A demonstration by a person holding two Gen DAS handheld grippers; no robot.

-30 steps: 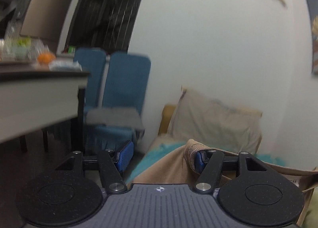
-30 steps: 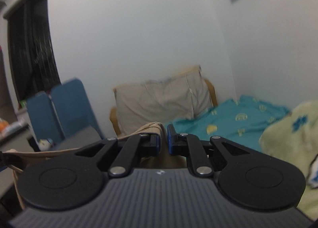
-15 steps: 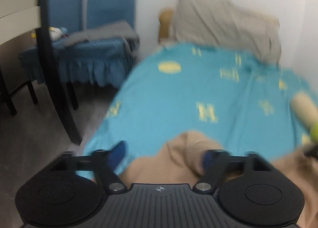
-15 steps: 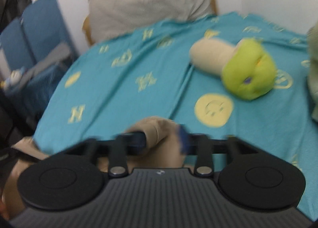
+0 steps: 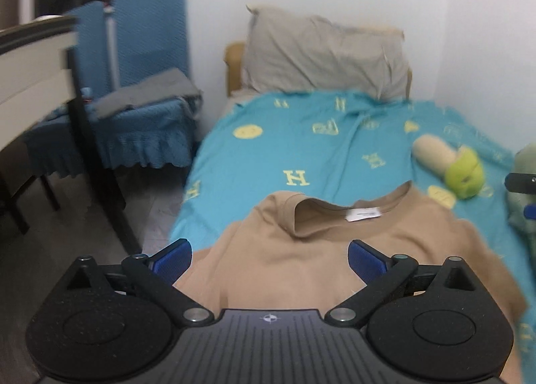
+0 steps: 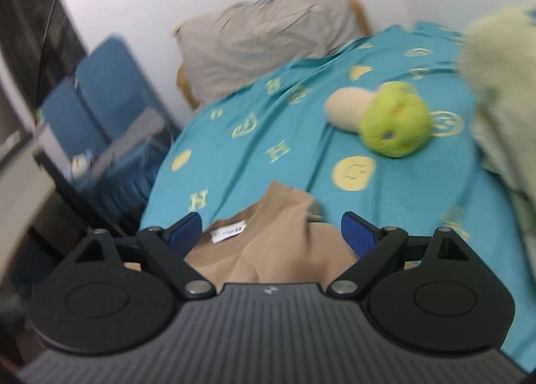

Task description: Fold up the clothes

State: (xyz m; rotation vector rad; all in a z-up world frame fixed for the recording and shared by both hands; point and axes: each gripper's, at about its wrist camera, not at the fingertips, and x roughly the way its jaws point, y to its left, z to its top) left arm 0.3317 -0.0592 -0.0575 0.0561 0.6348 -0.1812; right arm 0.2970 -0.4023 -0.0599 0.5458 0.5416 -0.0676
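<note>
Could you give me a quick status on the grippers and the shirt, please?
Left gripper and right gripper: jaws just opened, pads clear. Tan T-shirt lies on the teal bedspread, unfolded. Green plush toy beyond, apart from it.

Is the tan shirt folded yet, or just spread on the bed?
Spread, not folded. The tan shirt lies flat on the teal bedsheet, collar and white label facing up. Its lower part is hidden.

Each camera sits just behind its own tongs and looks forward and slightly down along them, close over the bed point(image 5: 335, 136). The left tongs point(image 5: 269, 258) view faces the grey pillow point(image 5: 321, 52) squarely; the right tongs point(image 6: 271, 231) view is rolled. Both share the tan shirt point(image 5: 301, 250) beneath the tongs, pillow and green plush toy point(image 6: 395, 121) beyond.
</note>
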